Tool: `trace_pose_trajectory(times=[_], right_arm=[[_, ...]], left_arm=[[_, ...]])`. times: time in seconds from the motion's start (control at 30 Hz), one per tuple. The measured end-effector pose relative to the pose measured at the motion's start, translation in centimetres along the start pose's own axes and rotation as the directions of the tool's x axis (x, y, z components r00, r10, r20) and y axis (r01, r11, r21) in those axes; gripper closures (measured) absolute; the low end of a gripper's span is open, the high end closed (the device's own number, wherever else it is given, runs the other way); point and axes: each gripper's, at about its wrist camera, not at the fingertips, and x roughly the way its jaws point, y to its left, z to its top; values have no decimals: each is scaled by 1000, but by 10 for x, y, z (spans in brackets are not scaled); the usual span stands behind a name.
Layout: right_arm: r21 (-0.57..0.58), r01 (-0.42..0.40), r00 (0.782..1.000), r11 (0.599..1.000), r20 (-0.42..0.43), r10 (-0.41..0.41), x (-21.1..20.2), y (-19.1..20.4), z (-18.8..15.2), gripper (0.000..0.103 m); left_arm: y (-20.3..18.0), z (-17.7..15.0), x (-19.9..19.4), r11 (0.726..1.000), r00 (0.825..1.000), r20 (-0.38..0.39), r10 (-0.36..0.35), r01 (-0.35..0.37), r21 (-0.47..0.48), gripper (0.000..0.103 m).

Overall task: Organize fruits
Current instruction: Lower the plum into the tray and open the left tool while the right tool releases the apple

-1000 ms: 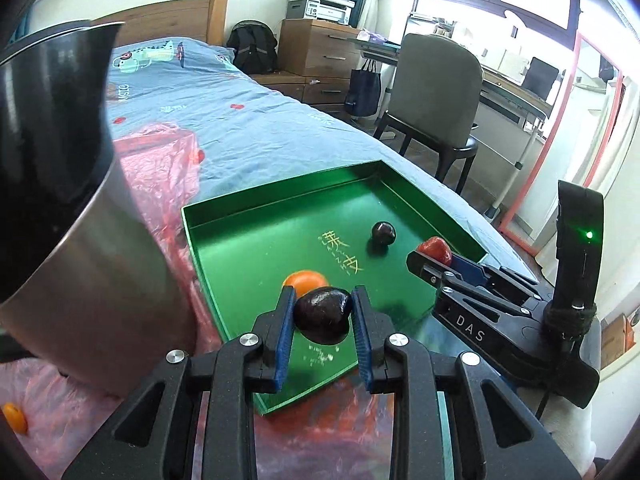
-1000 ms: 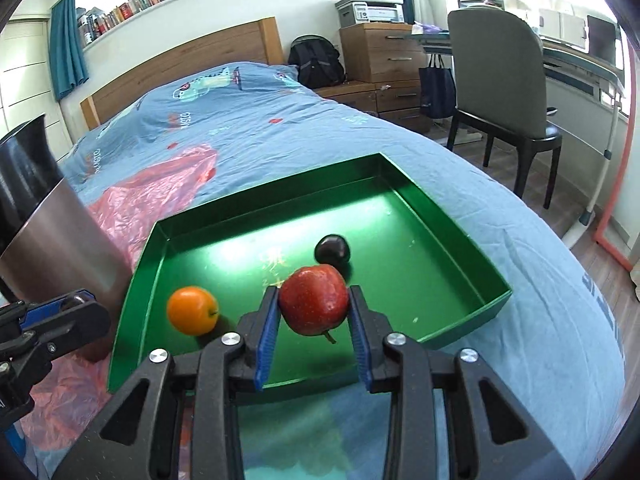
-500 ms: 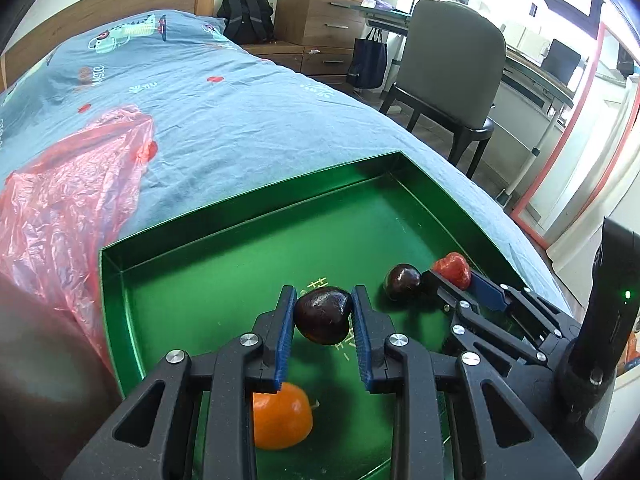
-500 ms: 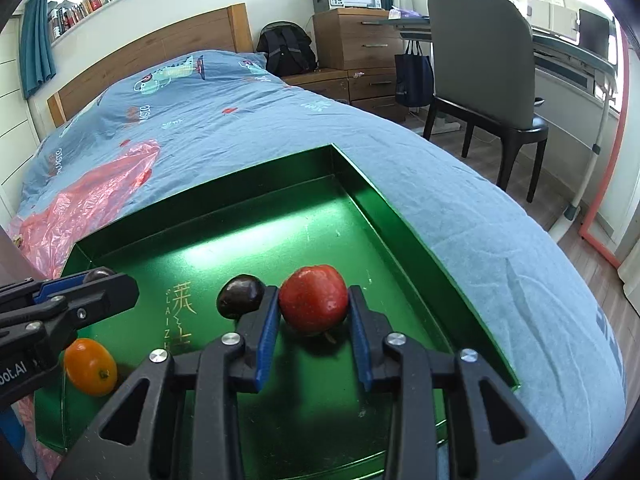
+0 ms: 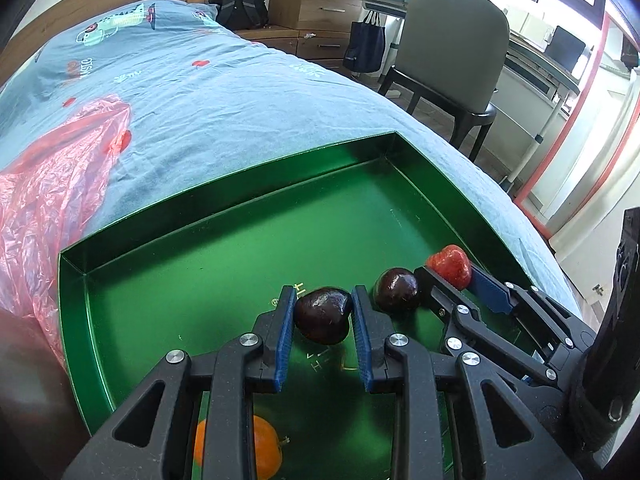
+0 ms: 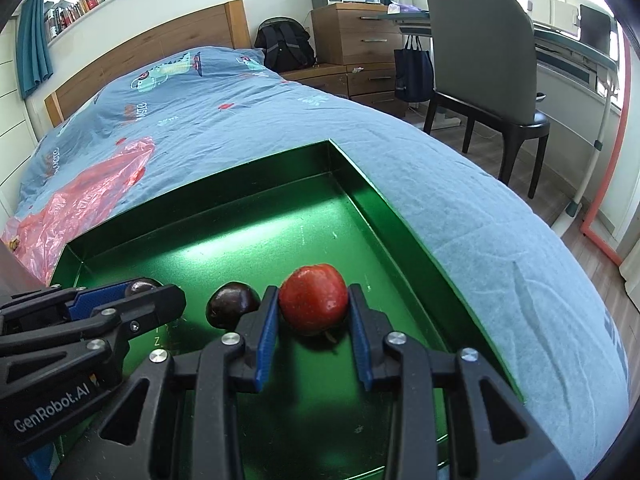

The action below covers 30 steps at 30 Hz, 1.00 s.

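A green tray (image 5: 224,208) lies on the blue bed. My left gripper (image 5: 323,312) is shut on a dark plum (image 5: 323,314) low over the tray's middle. A second dark plum (image 5: 396,290) rests on the tray floor just to its right. My right gripper (image 6: 313,307) is shut on a red apple (image 6: 313,298) low over the tray's right side; the apple also shows in the left wrist view (image 5: 449,266). The loose plum (image 6: 232,305) lies just left of the right gripper. An orange (image 5: 256,448) lies in the tray under my left gripper.
A red plastic bag (image 5: 48,184) lies on the bed left of the tray (image 6: 380,200). A grey chair (image 6: 480,64) and a desk stand right of the bed. A wooden dresser (image 6: 352,40) and a backpack stand at the back.
Both grippers have moved forward and lower into the tray with their fruits. The orange now lies under the left gripper, and the steel pot has left the view.
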Motion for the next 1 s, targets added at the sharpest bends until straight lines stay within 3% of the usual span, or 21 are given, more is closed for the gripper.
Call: trace_pose_trajectory(times=[0.27, 0.8, 0.87, 0.93, 1.0], right_arm=[[5, -6, 1000, 1000, 2, 6, 1, -1, 0, 76], [6, -7, 1000, 1000, 3, 7, 0, -2, 0, 72], [6, -7, 1000, 1000, 3, 7, 0, -2, 0, 68], [10, -3, 1000, 1000, 7, 3, -1, -3, 0, 49], [15, 3, 1000, 1000, 11, -3, -2, -4, 0, 37]], left_arm=[[2, -2, 8, 1000, 999, -42, 4, -5, -23, 80], [2, -4, 6, 1000, 999, -46, 19, -19, -9, 78], [2, -4, 5, 1000, 999, -41, 27, -27, -5, 77], [2, -4, 2, 999, 999, -30, 43, -43, 3, 77], [3, -4, -1, 999, 998, -21, 52, -52, 6, 74]])
